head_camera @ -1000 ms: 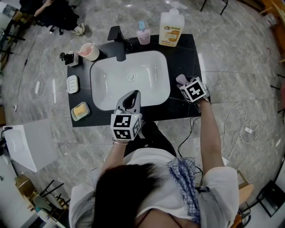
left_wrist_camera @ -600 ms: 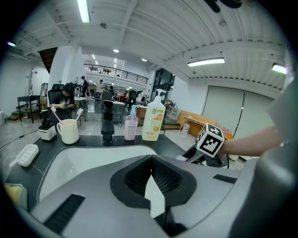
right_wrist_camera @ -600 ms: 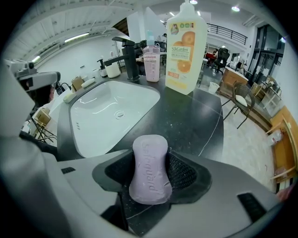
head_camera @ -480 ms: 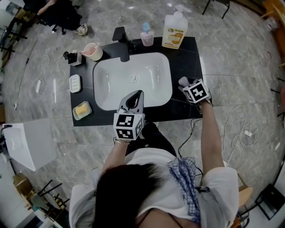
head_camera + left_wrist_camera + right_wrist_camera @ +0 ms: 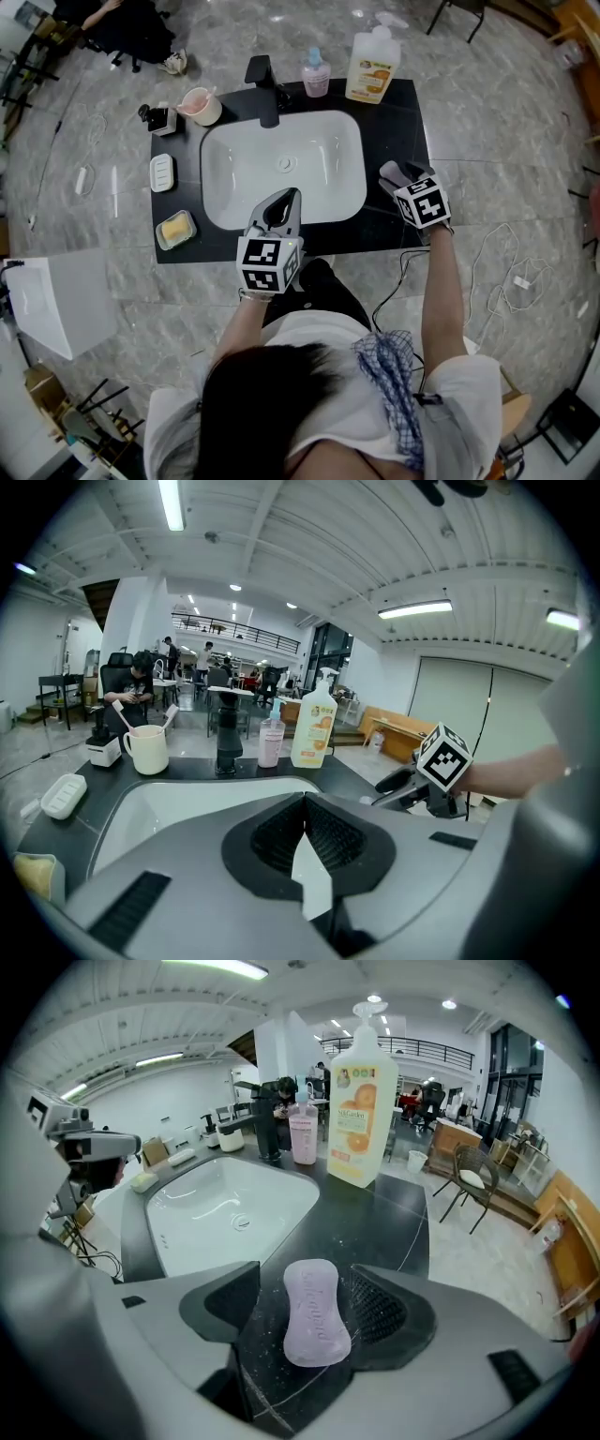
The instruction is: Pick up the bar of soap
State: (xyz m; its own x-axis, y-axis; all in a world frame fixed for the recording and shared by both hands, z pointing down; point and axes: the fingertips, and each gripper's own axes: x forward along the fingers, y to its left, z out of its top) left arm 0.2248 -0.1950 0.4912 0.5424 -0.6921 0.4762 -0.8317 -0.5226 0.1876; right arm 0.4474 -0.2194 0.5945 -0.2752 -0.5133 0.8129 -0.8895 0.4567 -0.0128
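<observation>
Right now, in the head view, your left gripper [image 5: 281,202] hangs over the near rim of the white rectangular sink basin [image 5: 281,131], and your right gripper [image 5: 394,174] points down at the right side of the black stone countertop [image 5: 398,112], just right of the basin. The soap itself is hard to make out from up here.

Looking along your left gripper [image 5: 305,801], the two jaws meet at their tips with nothing between them, so that claw is closed and empty.

Looking along your right gripper [image 5: 306,1286], the jaws have just been opening and now stand wide. The pale lilac oval bar of soap [image 5: 316,1314] lies flat on the speckled black counter between them, and neither ribbed pad presses on it.

So the pick is not done, by my reading: the bar still rests on the counter. You are lined up well. What is left is to close on its long sides and lift.
</observation>
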